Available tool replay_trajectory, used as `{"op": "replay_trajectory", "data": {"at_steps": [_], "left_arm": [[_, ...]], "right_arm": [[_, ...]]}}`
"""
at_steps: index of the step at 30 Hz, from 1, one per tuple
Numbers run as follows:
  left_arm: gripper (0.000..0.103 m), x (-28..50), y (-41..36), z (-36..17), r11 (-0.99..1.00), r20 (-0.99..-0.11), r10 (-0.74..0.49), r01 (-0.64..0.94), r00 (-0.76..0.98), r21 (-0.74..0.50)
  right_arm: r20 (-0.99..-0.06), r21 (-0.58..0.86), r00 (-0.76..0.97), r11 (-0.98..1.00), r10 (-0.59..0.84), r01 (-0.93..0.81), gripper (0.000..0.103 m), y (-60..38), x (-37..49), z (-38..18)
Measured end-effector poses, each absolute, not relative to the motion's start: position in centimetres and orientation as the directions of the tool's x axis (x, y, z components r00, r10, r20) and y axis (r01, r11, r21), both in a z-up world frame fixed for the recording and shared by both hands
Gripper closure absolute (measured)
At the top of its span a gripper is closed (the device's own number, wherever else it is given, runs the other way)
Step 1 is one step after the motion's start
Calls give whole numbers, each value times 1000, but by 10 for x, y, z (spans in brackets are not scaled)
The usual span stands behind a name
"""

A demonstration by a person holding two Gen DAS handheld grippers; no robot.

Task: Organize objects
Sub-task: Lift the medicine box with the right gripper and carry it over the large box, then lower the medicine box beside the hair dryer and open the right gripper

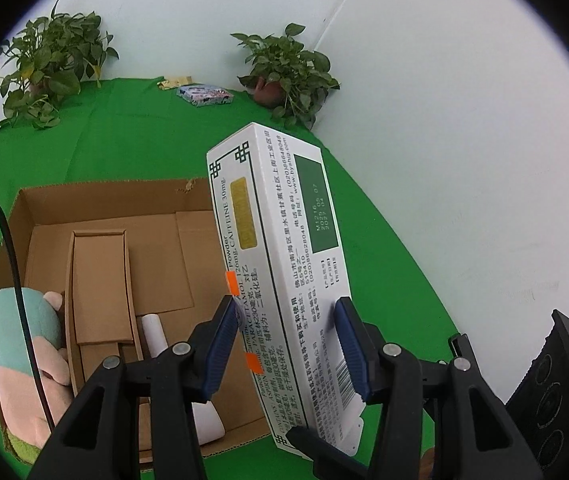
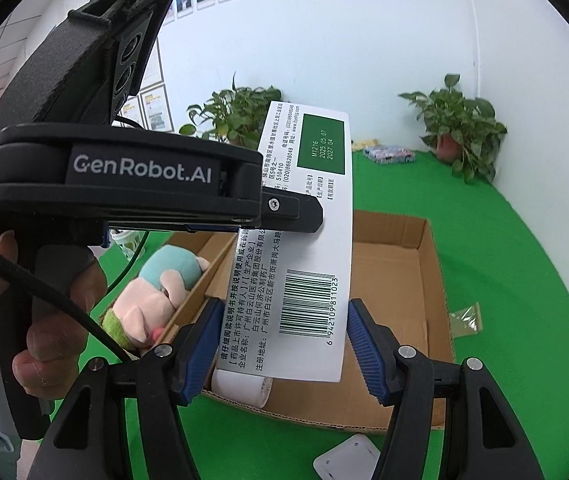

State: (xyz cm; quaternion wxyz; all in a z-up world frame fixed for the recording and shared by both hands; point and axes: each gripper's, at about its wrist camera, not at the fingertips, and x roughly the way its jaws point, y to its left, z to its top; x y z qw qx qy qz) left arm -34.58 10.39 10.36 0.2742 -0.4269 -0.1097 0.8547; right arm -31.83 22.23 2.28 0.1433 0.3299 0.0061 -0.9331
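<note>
Carrying medicine box (image 1: 284, 264) over cardboard box (image 1: 96, 204): left hand-held gripper (image 1: 288, 344) clamps it, right hand-held gripper (image 2: 282, 344) brackets it w/o visible contact. Next: lower in beside plush toy (image 1: 28, 356).

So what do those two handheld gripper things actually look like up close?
Each is matte black plastic with two fingers ending in ribbed blue pads. The left gripper has silver rivets at its finger joints, a thick black cable and white "GenRobot.AI" lettering on its body. The right gripper has the same fingers. A hand wraps the left one's pistol-style handle.
</note>
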Motion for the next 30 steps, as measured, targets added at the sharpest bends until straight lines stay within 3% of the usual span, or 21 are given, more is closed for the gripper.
{"op": "replay_trajectory", "data": {"at_steps": [17,24,30], "left_arm": [[56,-377,119,-17,-844,-794,528,-286,-301,-453],[56,-386,114,-36,-845,-807,528,-258,-263,-469],[56,-386,121,-42,-856,-828,502,-279,-248,-436]], "right_arm": [[-777,254,-529,-939,-340,231,43,253,-359,-112],[-818,248,-470,-941,-331,231,42,252,-369,-132],[-833,275,-426,-932,-354,237,35,252,-382,-132]]}}
